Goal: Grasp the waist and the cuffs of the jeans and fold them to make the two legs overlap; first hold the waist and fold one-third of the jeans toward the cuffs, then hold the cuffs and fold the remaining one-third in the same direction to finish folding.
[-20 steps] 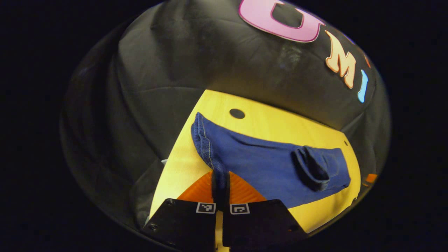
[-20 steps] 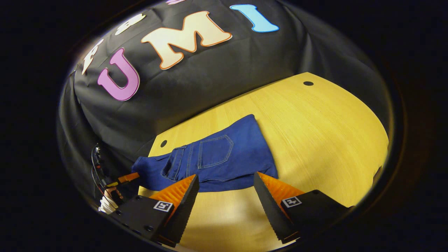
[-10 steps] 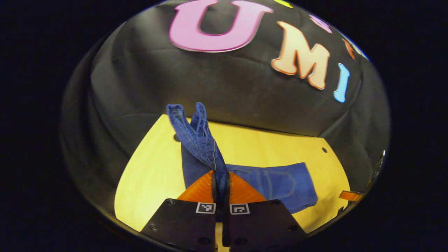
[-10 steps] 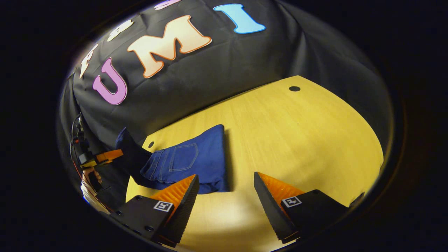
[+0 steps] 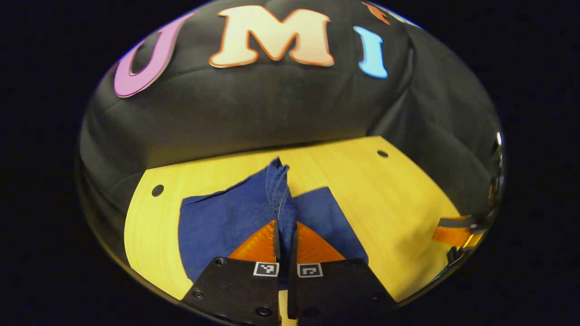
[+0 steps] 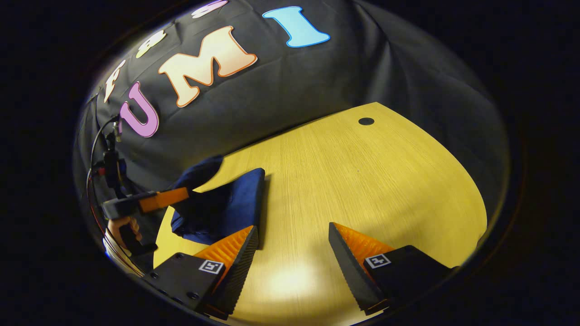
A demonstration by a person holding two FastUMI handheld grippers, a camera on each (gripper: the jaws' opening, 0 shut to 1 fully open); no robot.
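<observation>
The blue jeans (image 5: 226, 217) lie folded on the yellow wooden table (image 5: 362, 181). My left gripper (image 5: 285, 240) is shut on the cuff end of the denim, and the held flap rises in a ridge over the folded part below. In the right gripper view the jeans (image 6: 231, 203) form a compact bundle at the table's left side. The left gripper (image 6: 152, 201), held by a hand (image 6: 121, 228), pinches the cloth just above that bundle. My right gripper (image 6: 292, 253) hangs open over bare table to the right of the bundle, with nothing between its fingers.
The table has small round holes near its far corners (image 5: 157, 190) (image 5: 383, 154) (image 6: 366, 121). The black cloth wall (image 6: 317, 81) rises behind the table. The right gripper (image 5: 457, 231) shows at the far right edge of the left gripper view. Cables (image 6: 102, 154) hang by the left hand.
My left gripper has lifted the cuffs off the table and carried them over the folded part, so the jeans now look shorter. The right gripper stayed open above the table.
</observation>
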